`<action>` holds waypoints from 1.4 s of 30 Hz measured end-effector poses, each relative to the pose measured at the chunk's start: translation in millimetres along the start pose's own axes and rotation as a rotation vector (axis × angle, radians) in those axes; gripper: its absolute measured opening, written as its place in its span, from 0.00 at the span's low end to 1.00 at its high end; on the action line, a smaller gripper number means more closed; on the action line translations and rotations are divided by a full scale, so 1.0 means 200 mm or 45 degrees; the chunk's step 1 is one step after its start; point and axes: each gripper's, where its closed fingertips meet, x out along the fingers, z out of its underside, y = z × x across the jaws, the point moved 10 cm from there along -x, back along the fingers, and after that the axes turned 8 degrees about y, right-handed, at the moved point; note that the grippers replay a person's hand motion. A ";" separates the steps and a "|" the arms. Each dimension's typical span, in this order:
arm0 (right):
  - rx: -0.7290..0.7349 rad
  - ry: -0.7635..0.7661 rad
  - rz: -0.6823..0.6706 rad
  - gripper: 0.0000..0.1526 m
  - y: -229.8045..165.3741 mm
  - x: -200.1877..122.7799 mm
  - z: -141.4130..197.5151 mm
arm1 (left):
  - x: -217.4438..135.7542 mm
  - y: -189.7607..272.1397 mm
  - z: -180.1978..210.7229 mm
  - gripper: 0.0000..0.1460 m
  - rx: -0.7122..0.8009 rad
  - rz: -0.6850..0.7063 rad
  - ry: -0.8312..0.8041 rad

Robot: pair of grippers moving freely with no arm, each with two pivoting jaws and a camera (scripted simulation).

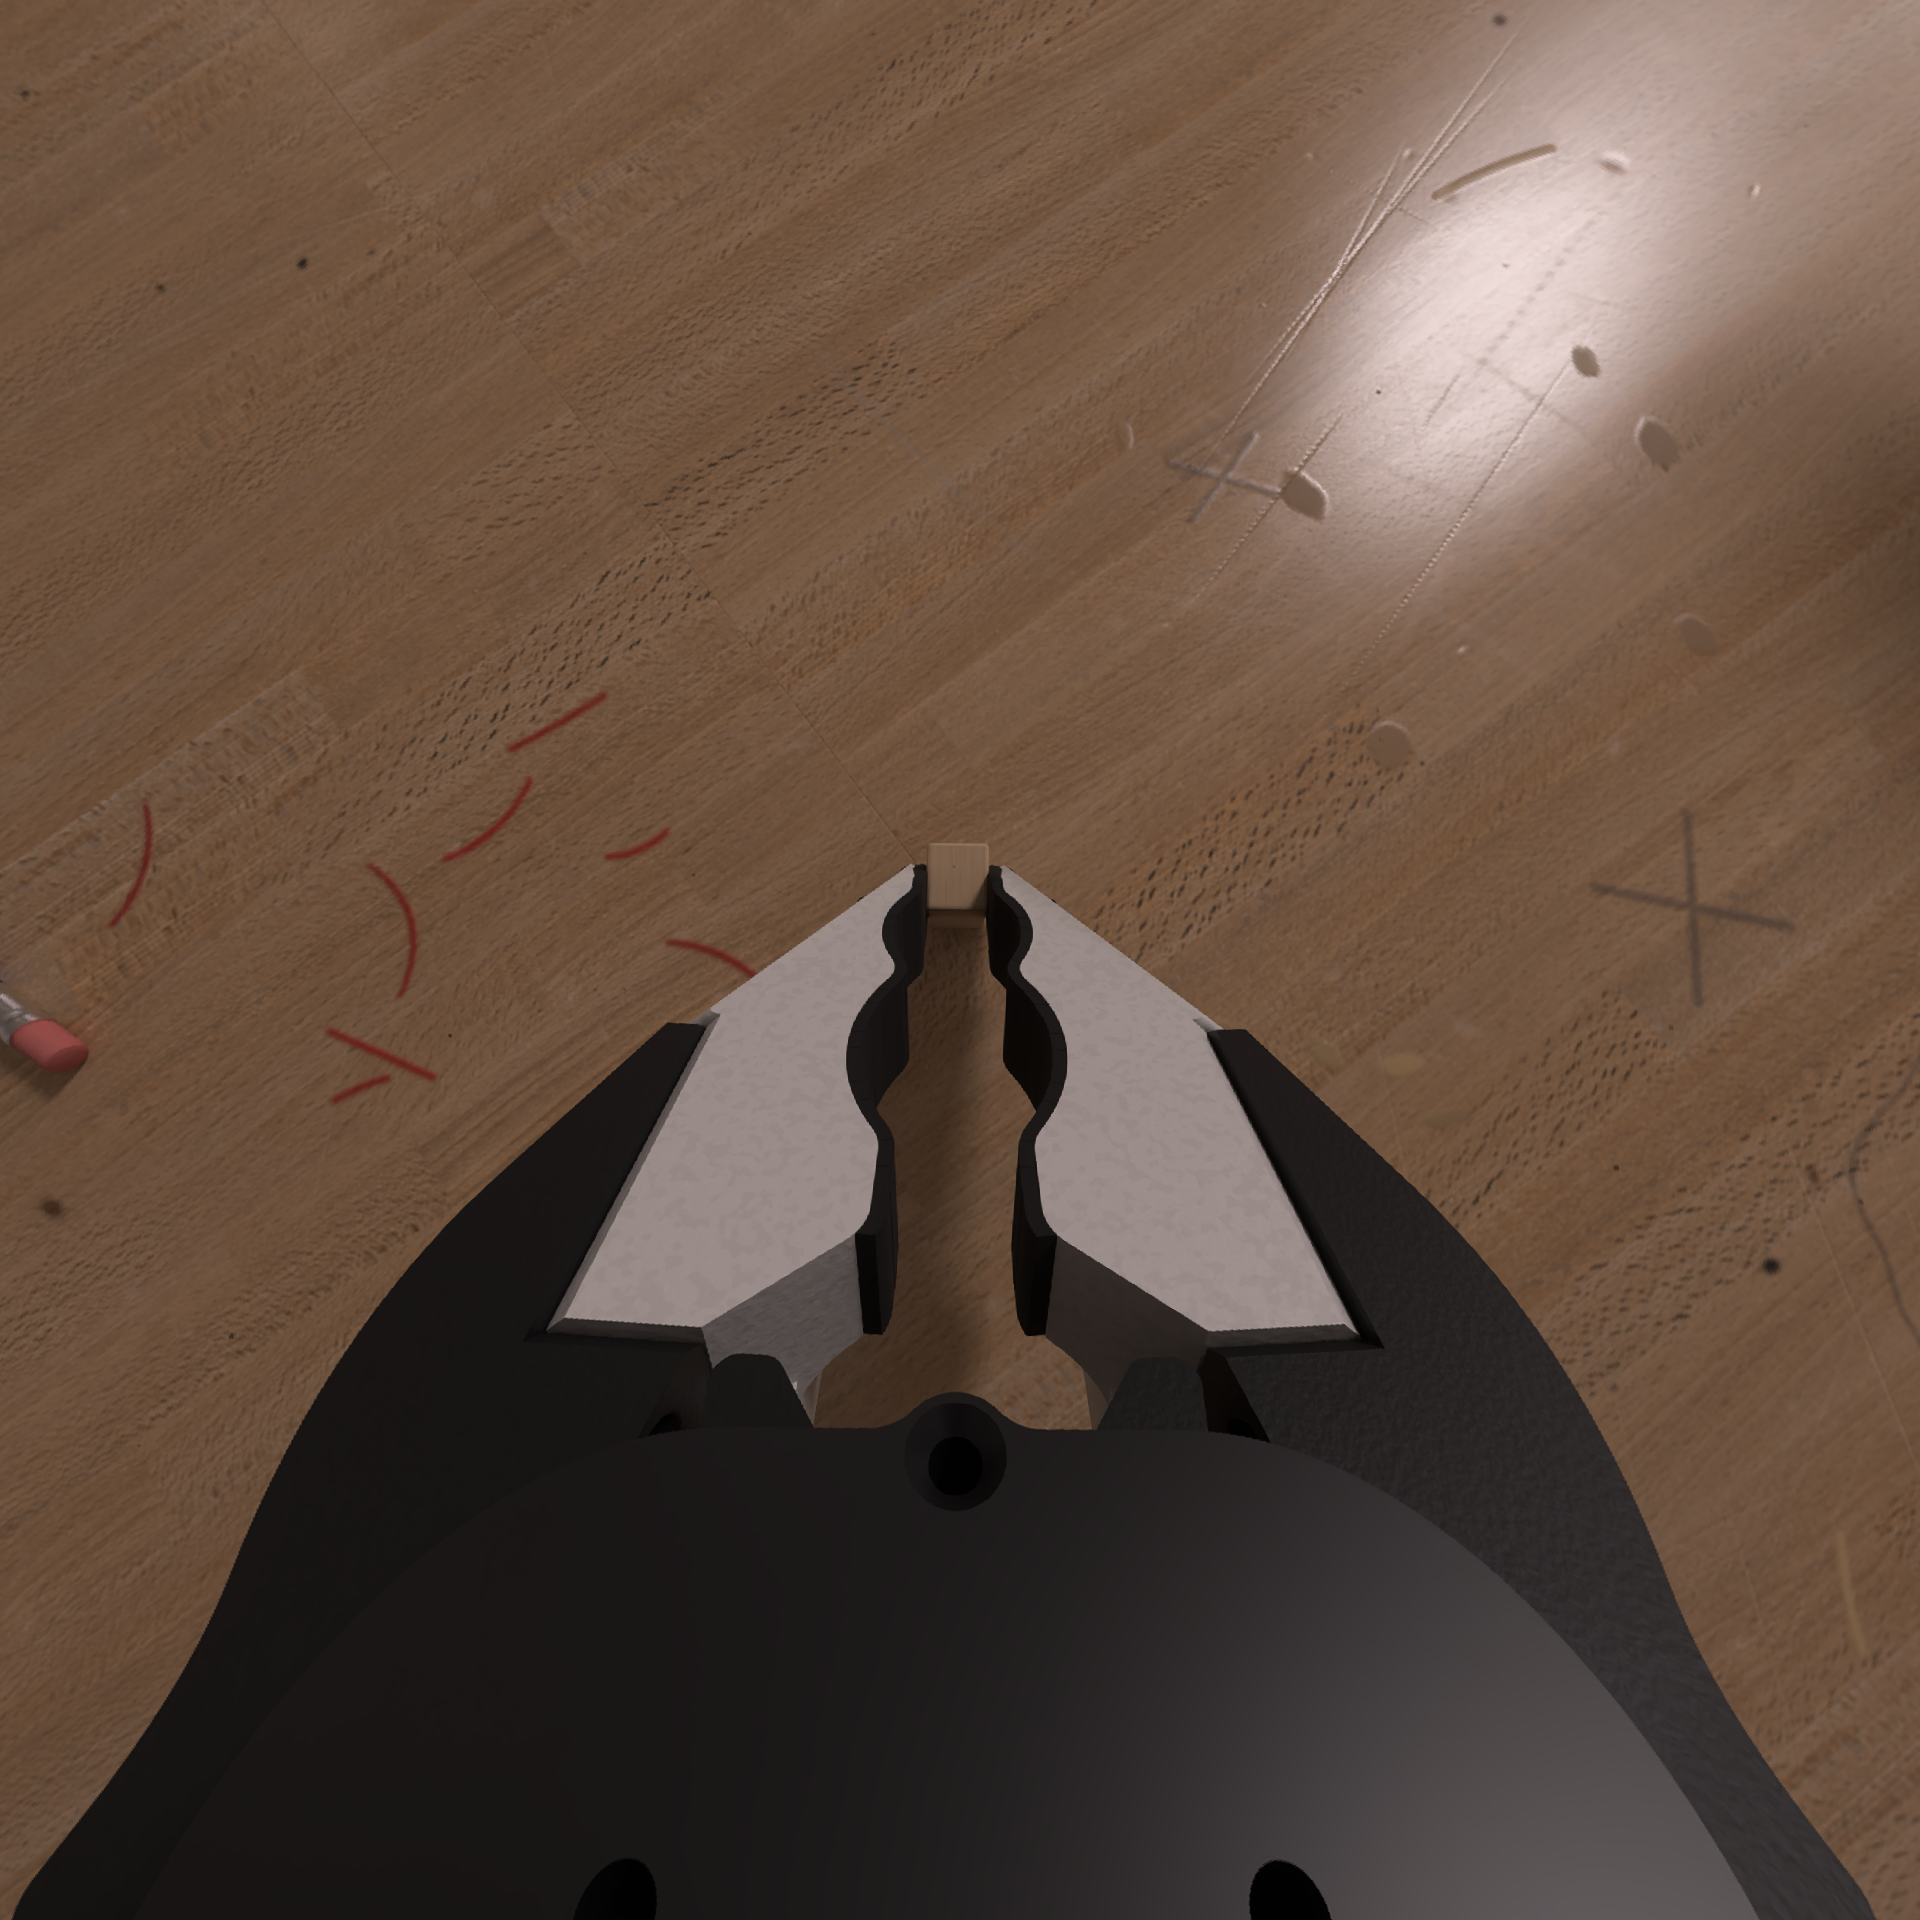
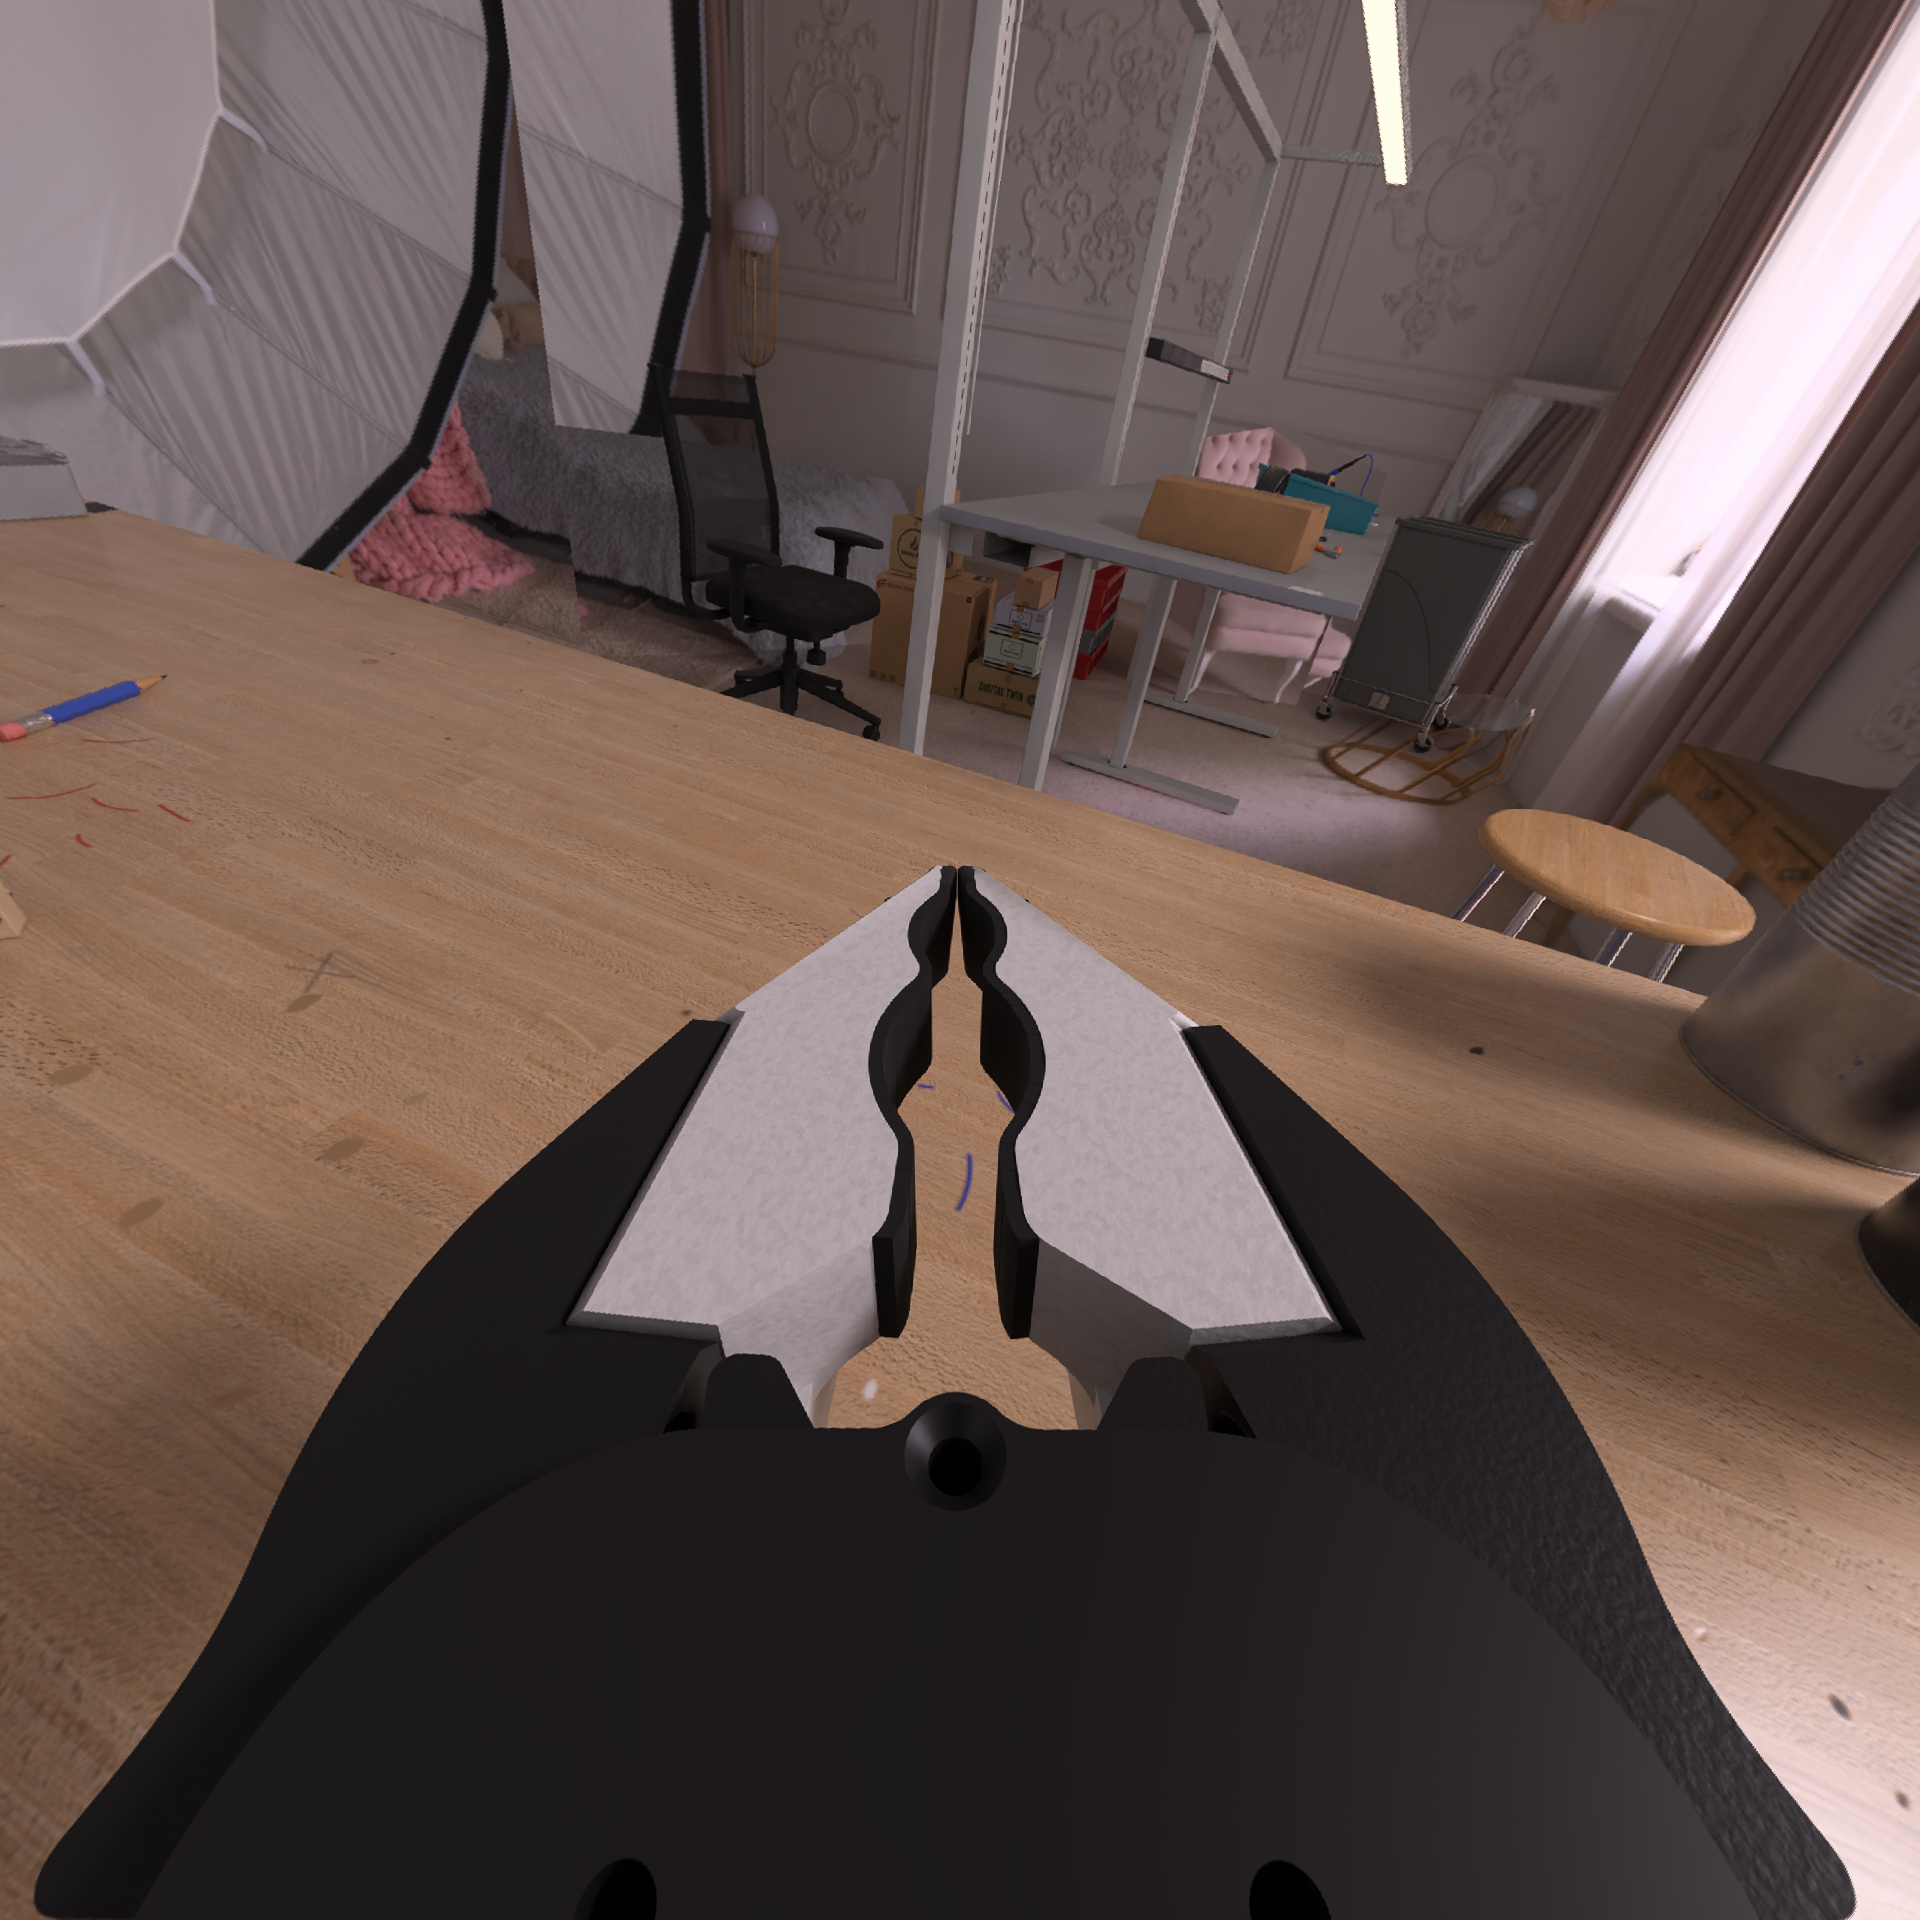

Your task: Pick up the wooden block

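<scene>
Our left gripper [image 1: 956, 883] holds the wooden block [image 1: 957, 878] by its very tips, one tip pressed on each side. The block sits right at the end of the fingers, over the wooden table [image 1: 727, 416]. We cannot tell if it is touching the table or just above it.

We think the step now is the lift. To do it well, we should keep the squeeze the same and go straight up, slowly. The block is small and only the tips have it, so a tilt or a jerk could make it slip out.

Our right gripper [image 2: 956, 883] has nothing in it. Its tips are closed almost together. It hangs over the table, well away, and we think it should stay out of the way.

Now we count. We see one wooden block. We see two grippers. We see one pencil [image 2: 88, 704], blue with a pink rubber end. We see one round stool [image 2: 1616, 878] past the table edge.
</scene>
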 end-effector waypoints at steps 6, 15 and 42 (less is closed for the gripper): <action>-0.020 0.040 -0.051 0.00 -0.03 -0.01 -0.03 | -0.10 0.09 -0.03 0.07 0.059 0.185 0.210; -0.248 0.163 -0.818 0.08 -0.56 -0.09 -0.15 | -0.13 0.36 -0.19 0.07 -0.829 1.402 0.606; -0.984 -0.914 -1.559 0.10 -0.63 -0.09 -0.11 | -0.13 0.40 -0.18 0.07 -0.450 0.922 0.577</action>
